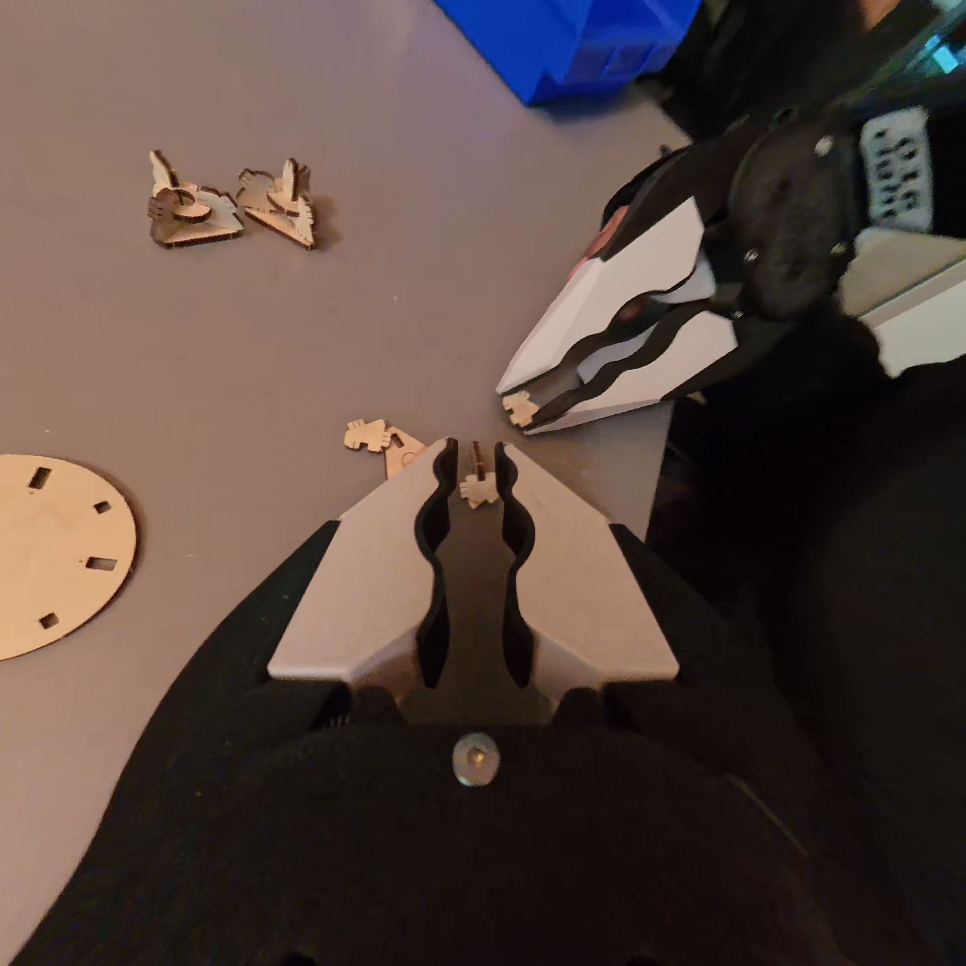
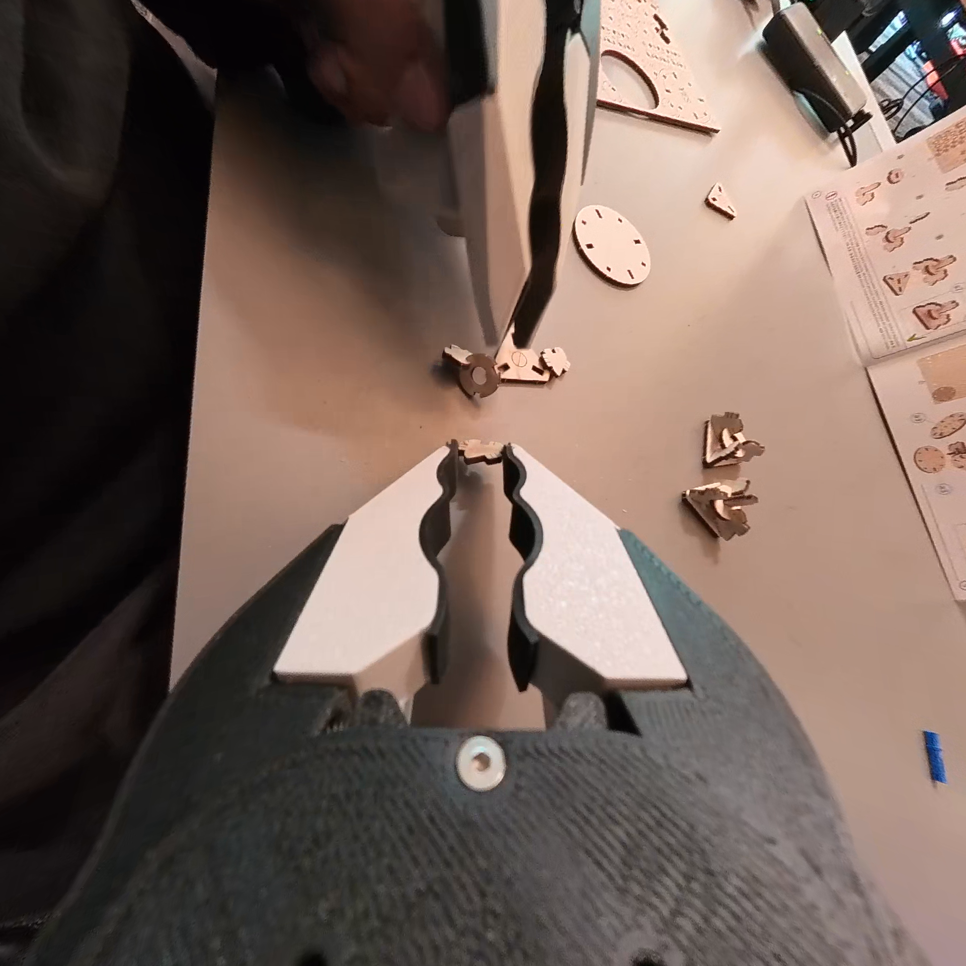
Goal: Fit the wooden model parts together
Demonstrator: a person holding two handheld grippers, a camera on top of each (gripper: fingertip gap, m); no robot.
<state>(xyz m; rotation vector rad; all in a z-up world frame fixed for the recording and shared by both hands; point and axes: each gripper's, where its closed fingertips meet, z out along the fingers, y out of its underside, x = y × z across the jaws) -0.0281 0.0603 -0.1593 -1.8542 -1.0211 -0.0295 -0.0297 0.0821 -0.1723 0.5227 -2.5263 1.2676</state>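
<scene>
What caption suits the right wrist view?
Right tongs gripping a small wooden puzzle piece above a beige table.

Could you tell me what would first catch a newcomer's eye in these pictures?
The right gripper pinching a small wooden piece at its fingertips above the table. Opposite, the left gripper stands open around a notched wooden assembly lying on the table. A slotted wooden disc lies farther off.

Table (image 1: 261,340) plain grey; bin (image 1: 564,42) saturated blue; disc (image 1: 57,554) and small cut pieces (image 1: 196,209) pale tan wood with dark burnt edges. Gripper fingers (image 2: 585,590) white with black wavy pads, bodies black. Booklet (image 2: 888,272) white with tan diagrams, tape strip (image 2: 934,763) blue
</scene>
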